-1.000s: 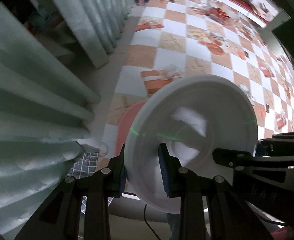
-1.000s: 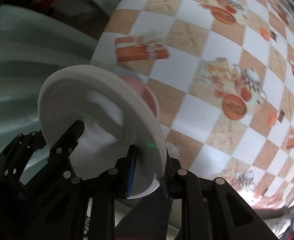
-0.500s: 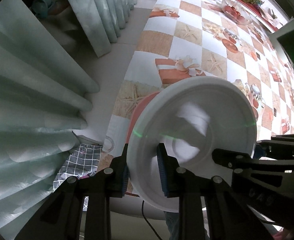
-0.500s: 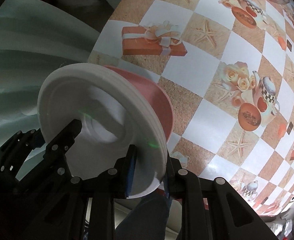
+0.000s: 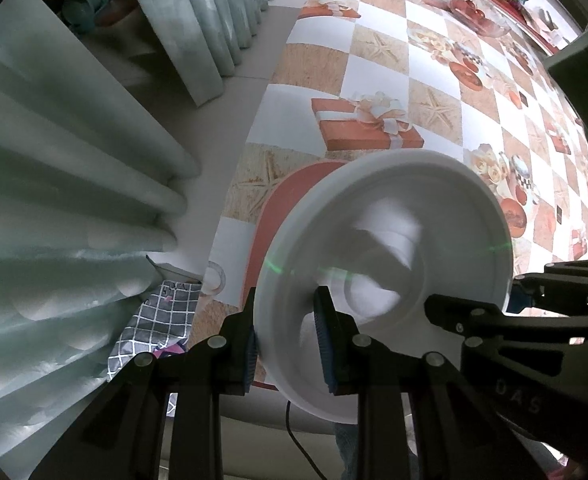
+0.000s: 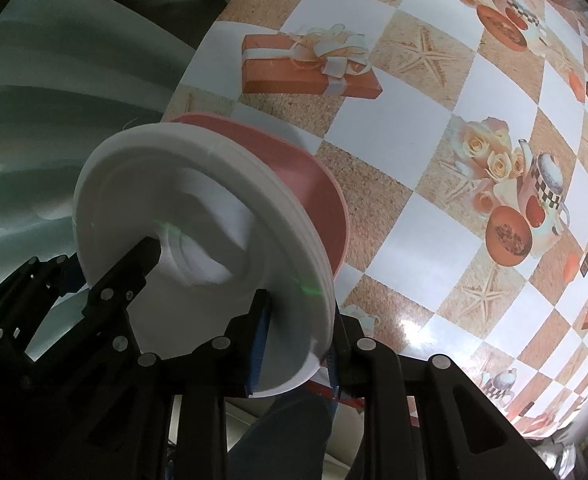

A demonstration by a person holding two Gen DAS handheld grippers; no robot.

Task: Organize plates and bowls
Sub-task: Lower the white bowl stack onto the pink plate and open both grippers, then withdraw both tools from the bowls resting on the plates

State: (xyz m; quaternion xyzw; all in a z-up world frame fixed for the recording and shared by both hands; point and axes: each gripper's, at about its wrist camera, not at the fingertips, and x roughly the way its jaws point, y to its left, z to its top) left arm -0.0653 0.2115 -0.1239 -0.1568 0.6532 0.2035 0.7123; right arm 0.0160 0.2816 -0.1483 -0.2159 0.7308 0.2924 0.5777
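Observation:
A stack of white plates hangs tilted just above a pink plate that lies at the near corner of the table. My left gripper is shut on the stack's near rim, one pad inside and one underneath. In the right wrist view the white plates show several layered rims, and my right gripper is shut on the opposite rim. The pink plate shows behind and below the stack. Each gripper also appears in the other's view, the right gripper and the left gripper.
The table wears a chequered cloth printed with gift boxes and starfish. A glass bowl of red fruit stands at the far end. Pale green curtains hang beyond the table's left edge, with a chequered fabric below.
Both grippers have sunk a little with the white plates, and the table and the pink plate now appear closer. Both grips are unchanged.

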